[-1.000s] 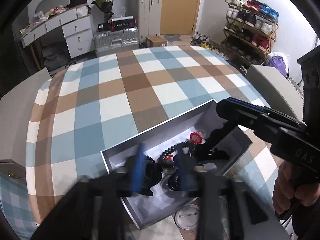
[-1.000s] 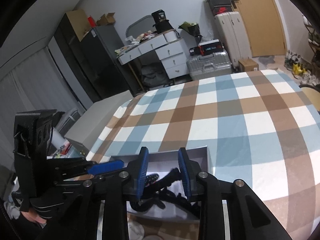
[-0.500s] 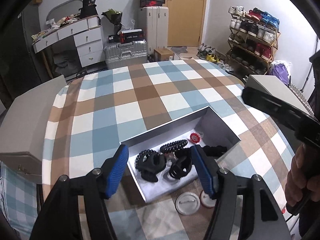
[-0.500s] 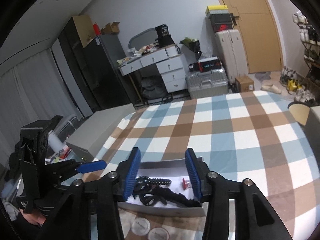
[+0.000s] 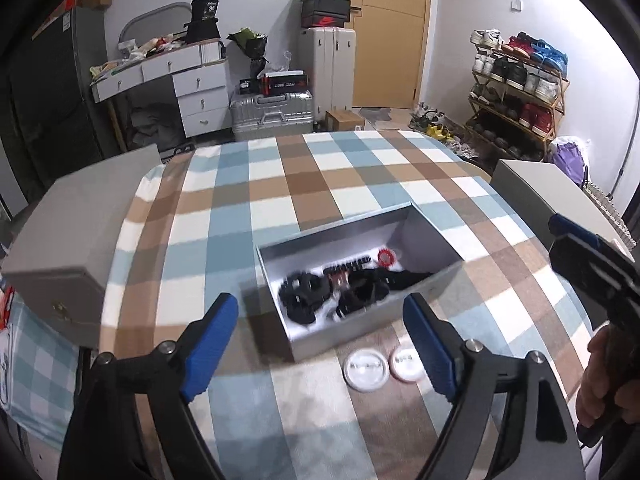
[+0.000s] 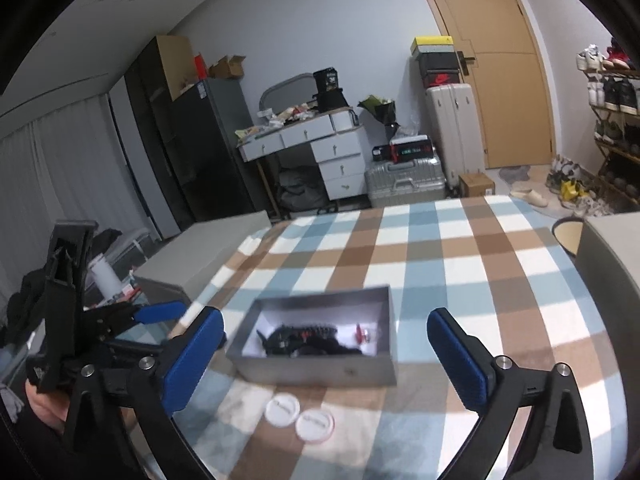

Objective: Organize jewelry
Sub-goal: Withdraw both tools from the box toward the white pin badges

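Observation:
A grey open box (image 5: 416,312) (image 6: 320,372) sits on the plaid table. Inside lie black hair clips and bead bracelets (image 5: 340,288) (image 6: 304,338) and a small red piece (image 5: 386,257) (image 6: 362,332). My left gripper (image 5: 324,348) is open and empty, held above the table on the near side of the box. My right gripper (image 6: 324,356) is open and empty, also raised near the box. The right gripper's body (image 5: 592,272) shows at the right of the left wrist view, and the left gripper's body (image 6: 120,320) at the left of the right wrist view.
Two round white badges (image 5: 368,369) (image 6: 298,412) lie on the table just in front of the box. A grey lid or case (image 5: 76,216) rests at the table's left edge and another grey one (image 5: 552,196) at the right. Furniture, suitcases and a shoe rack stand behind.
Both grippers have pulled up and back out of the box and opened wide. The items stay in the box.

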